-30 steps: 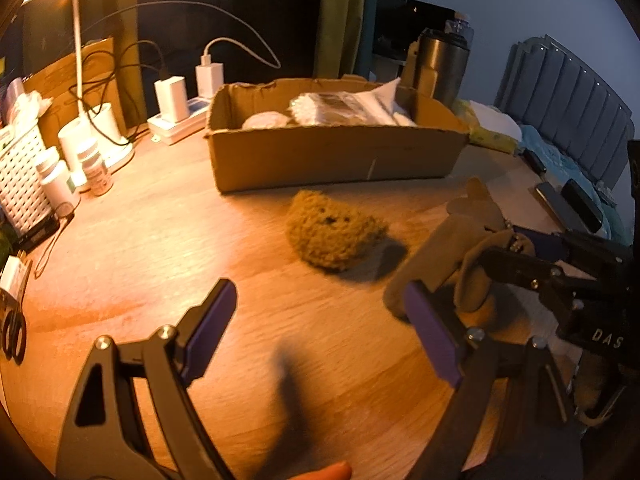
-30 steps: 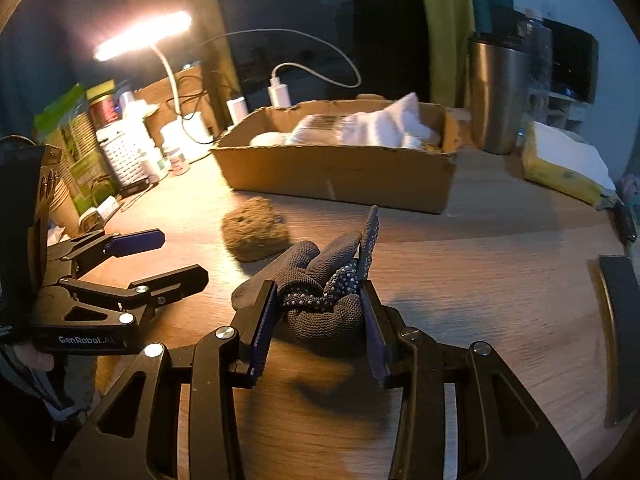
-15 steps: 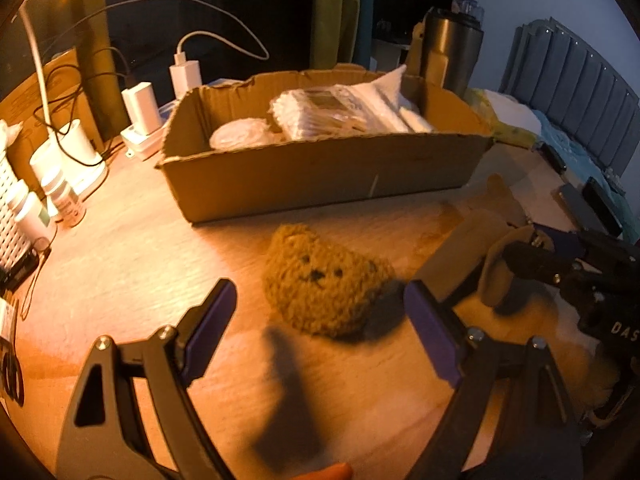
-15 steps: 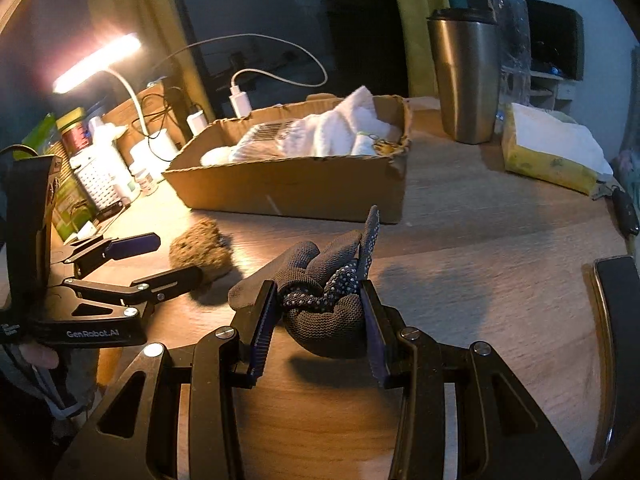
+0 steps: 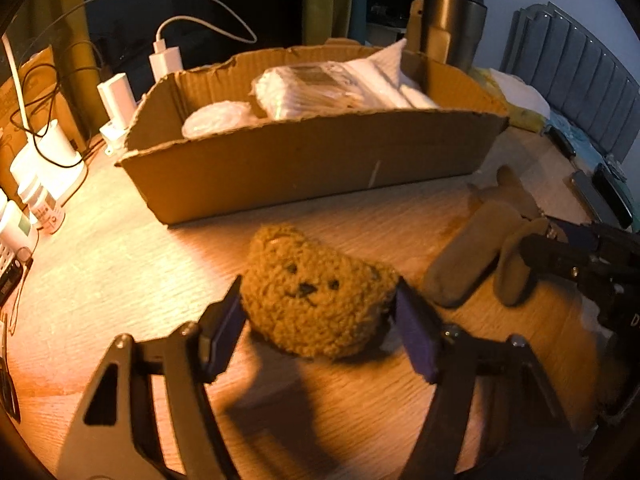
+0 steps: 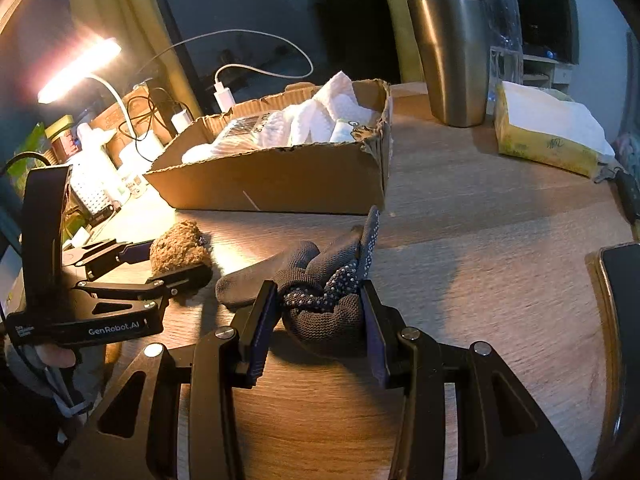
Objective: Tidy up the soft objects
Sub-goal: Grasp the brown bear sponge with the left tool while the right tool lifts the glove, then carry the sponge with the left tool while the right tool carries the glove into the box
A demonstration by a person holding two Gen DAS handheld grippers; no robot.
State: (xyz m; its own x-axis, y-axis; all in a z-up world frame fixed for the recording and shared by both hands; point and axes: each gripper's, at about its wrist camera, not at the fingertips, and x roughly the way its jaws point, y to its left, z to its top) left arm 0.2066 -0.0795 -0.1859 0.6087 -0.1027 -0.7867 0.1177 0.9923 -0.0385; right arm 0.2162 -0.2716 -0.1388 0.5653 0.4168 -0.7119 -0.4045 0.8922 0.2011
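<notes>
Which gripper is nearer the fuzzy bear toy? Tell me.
Left. The left gripper has closed in around the bear toy; the right gripper, off to its side, holds the glove.

Behind the cardboard box (image 6: 280, 176): white chargers (image 5: 166, 65) on a power strip, trailing cable. To its left: lit desk lamp (image 6: 80, 68), small white bottles (image 5: 42, 204). To its right: steel tumbler (image 6: 454, 56), yellow tissue pack (image 6: 548, 136), dark phone (image 6: 620, 304) nearer the table edge.

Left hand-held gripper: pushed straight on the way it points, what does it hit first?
The fuzzy brown bear-face plush, already between the jaws of the left hand-held gripper, which have just been closing. Behind it, probably the brown cardboard box; depth is unclear.
</notes>
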